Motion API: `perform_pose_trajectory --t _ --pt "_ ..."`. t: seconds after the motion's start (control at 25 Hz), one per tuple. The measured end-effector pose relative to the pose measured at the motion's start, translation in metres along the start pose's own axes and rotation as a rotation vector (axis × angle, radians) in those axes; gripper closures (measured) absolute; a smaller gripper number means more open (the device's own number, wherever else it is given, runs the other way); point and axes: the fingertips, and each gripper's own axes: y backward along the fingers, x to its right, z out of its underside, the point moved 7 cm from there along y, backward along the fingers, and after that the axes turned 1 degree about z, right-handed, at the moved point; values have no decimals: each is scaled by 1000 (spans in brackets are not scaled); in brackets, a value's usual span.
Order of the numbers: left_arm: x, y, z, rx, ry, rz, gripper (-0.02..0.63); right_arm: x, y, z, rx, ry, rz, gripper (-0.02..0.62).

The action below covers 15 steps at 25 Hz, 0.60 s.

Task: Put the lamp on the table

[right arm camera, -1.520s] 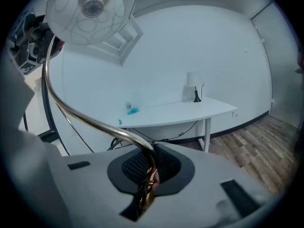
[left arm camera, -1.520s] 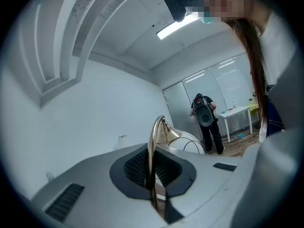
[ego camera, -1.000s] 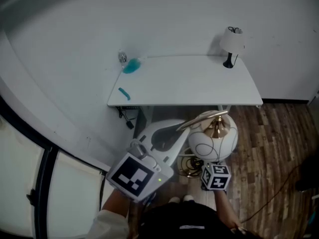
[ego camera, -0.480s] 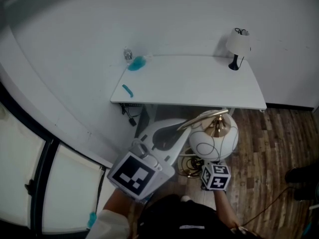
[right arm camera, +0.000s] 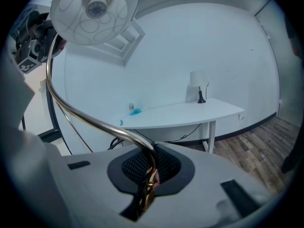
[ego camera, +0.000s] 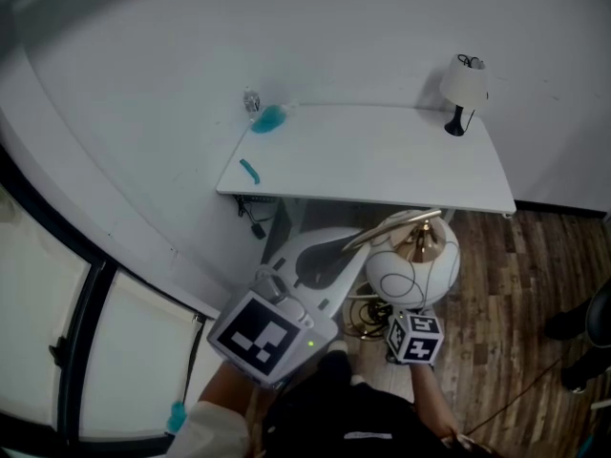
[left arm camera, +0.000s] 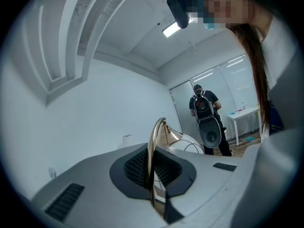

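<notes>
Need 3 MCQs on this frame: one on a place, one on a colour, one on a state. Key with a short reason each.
1. Where does the small lamp stand?
A) far right corner of the white table
B) on the wood floor
C) middle of the table's near edge

2. What colour is the curved stem of the globe lamp?
A) black
B) gold
C) red

3. What state is the right gripper in?
A) open and empty
B) shut on the globe lamp's stem
C) shut on the table's edge

Key:
1 A: the head view shows it at the table's far right corner, by the wall.
2 B: the right gripper view shows a shiny gold tube.
3 B: in that view the gold stem runs down between the closed pads.
</notes>
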Motion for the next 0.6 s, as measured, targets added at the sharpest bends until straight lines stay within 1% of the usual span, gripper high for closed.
perform_pose_trajectory --t 0.6 --pt "-28 -23 10 9 3 23 601 6 -32 -11 -6 -9 19 588"
